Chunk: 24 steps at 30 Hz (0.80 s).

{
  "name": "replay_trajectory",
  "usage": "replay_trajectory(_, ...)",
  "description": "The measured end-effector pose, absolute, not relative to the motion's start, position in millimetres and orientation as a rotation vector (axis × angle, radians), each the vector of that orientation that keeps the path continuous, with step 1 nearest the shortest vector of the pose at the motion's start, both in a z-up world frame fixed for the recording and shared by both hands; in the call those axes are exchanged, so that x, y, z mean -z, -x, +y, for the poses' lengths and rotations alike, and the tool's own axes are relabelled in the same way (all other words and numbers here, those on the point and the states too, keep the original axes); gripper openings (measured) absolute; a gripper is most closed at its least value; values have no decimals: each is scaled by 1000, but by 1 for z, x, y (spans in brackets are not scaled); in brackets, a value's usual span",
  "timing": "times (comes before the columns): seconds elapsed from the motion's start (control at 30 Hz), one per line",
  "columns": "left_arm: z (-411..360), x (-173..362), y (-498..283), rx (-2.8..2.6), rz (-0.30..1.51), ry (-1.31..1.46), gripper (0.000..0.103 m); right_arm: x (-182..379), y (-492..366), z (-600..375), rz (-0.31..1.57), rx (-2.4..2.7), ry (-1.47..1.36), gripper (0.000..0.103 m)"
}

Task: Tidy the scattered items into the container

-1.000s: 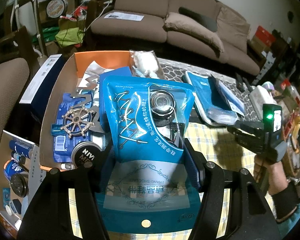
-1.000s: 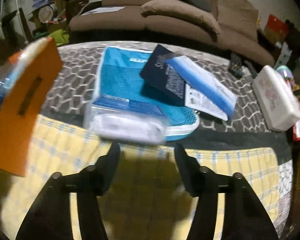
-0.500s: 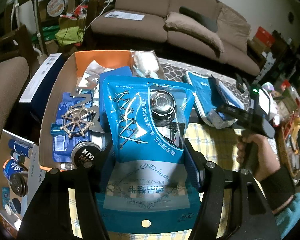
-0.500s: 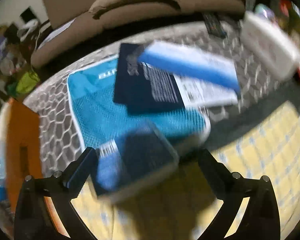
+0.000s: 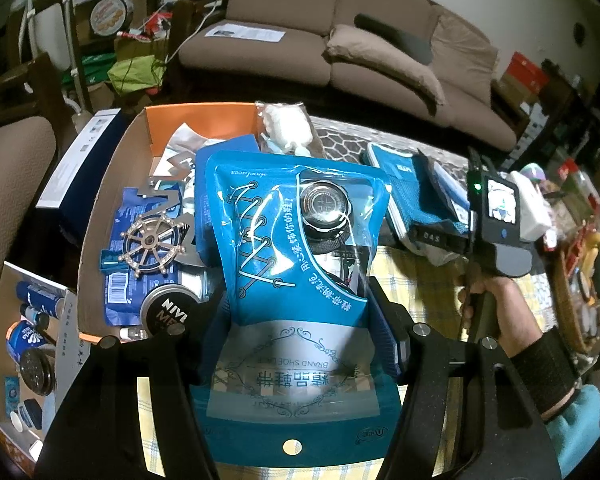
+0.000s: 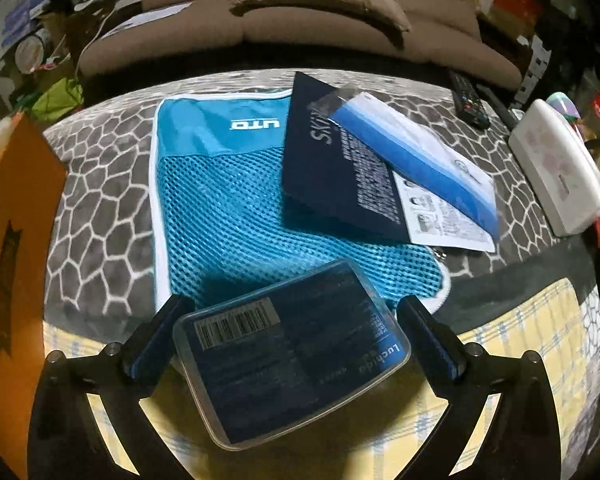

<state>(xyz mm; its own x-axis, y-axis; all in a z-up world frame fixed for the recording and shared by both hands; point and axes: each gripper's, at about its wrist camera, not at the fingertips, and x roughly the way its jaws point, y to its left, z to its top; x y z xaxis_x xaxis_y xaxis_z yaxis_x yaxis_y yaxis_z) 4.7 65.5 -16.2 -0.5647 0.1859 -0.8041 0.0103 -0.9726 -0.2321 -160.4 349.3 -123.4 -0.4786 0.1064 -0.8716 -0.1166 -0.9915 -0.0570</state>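
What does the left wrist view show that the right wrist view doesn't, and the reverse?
Left wrist only: the left gripper shut on the blue shoelace pouch, the cardboard box with the ship's wheel ornament and Nivea tin inside, and a hand on the other handle.
Right wrist only: the right gripper open around a clear plastic case, and a remote.
Both: the blue mesh bag, yellow checked cloth and sofa.

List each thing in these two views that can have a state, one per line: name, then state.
Left gripper: shut on the blue pouch.
Blue pouch: sealed, held up in front of the box.
Box: open, part filled.
Nivea tin: lid on, lying in the box.
Right gripper: open, straddling the clear case.
Clear case: closed, lying flat.
Mesh bag: lying flat.
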Motion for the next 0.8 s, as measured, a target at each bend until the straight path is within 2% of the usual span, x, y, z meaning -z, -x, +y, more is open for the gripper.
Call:
replay_trajectory(0.2, 65, 17, -5, -2678, -328, 1416, 60, 127, 151, 371, 150, -2577, 1601, 103)
replay_trajectory(0.4, 64, 15, -5, -2683, -329, 1406, 60, 125, 130, 382, 188, -2608, 1565, 103)
replay_trajectory(0.6, 62, 14, -4, -2685, -337, 1400, 60, 107, 105, 377, 79, -2678, 1520, 103)
replay_trajectory(0.8, 57, 11, -2, -2700, -350, 1388, 60, 50, 76, 359, 56, -2832, 1442, 103)
